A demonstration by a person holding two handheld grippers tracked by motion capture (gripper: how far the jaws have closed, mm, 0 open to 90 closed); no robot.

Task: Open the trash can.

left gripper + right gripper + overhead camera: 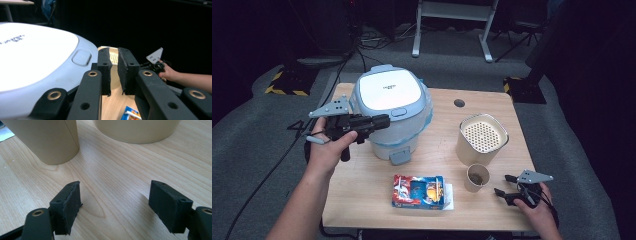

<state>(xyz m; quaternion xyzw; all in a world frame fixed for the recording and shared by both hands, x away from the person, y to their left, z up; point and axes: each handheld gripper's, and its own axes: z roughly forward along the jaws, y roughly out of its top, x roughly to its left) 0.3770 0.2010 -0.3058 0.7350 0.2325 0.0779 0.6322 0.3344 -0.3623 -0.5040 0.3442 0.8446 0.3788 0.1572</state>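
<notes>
High view: cooker (389, 112) upper left of centre, lid down; box (418, 192) lower centre.
Right gripper view: wood grain of table (117, 177); cup base (50, 140) upper left.
Containers: cup (477, 178) holds dark bits; canister (482, 138) has perforated insert.
Left gripper (379, 121): nearly clenched, empty, beside cooker lid.
Right gripper (503, 185): released, empty, near cup.

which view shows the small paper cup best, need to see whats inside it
The high view: the small paper cup stands whole on the table, seen from above, with something dark inside. The right gripper view gives its lower wall up close, nothing of the inside. The left gripper view gives no clear sight of it.
</notes>
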